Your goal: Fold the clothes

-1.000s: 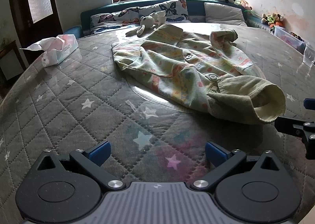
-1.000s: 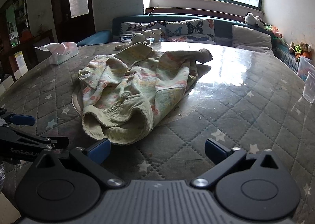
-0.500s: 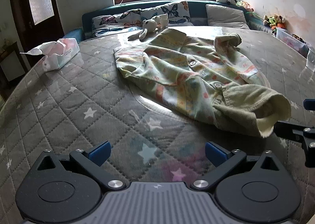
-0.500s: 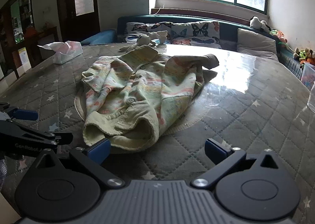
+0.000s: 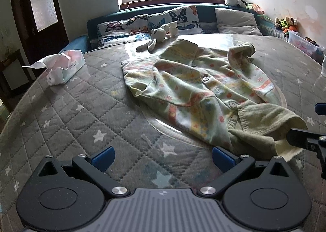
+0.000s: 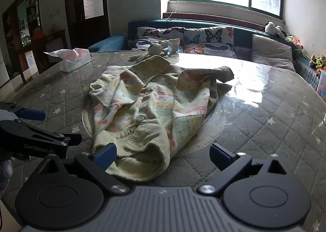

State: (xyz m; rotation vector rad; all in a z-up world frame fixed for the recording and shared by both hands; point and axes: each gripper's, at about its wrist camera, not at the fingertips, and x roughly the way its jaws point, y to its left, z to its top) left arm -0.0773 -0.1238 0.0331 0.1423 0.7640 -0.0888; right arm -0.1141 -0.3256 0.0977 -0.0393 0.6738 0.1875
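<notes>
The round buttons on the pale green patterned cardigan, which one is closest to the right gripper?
The lowest round button, just above the ribbed hem, nearest the right gripper; the others sit farther up toward the collar.

Rumpled shirt (image 5: pixel 203 93) beyond wide-spread left gripper (image 5: pixel 163 157) jaws

Both tongs (image 5: pixel 162 157) nearer cardigan (image 5: pixel 195 93) hem

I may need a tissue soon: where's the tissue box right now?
The tissue box sits at the far left of the quilted table in both views, left of the cardigan, near the dark door.
</notes>
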